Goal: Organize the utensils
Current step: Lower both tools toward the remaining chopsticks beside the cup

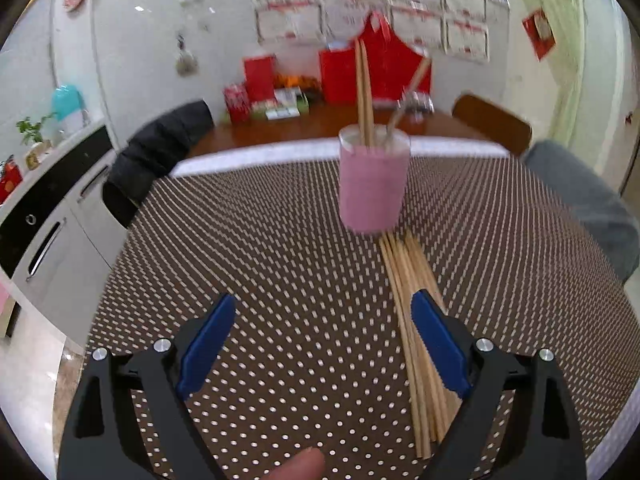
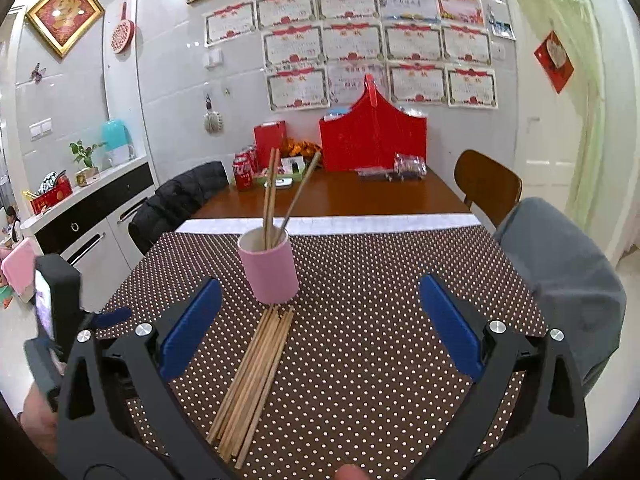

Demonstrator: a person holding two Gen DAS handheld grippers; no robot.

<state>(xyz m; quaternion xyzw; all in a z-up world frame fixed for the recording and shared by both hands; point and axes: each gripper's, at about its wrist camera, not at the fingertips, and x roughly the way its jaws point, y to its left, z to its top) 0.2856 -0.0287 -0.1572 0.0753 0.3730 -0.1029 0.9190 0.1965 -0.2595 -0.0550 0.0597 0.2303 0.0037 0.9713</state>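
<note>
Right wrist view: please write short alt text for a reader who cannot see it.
A bundle of wooden chopsticks lies on a dotted tablecloth before a pink cup holding three more. The open right gripper frames them, empty.

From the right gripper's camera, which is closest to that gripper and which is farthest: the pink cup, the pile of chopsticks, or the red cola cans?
1. Pile of chopsticks: flat on the dotted cloth, between the open jaws.
2. Pink cup: just beyond the pile, standing upright.
3. Red cola cans: far back on the wooden table, left of centre.
</note>
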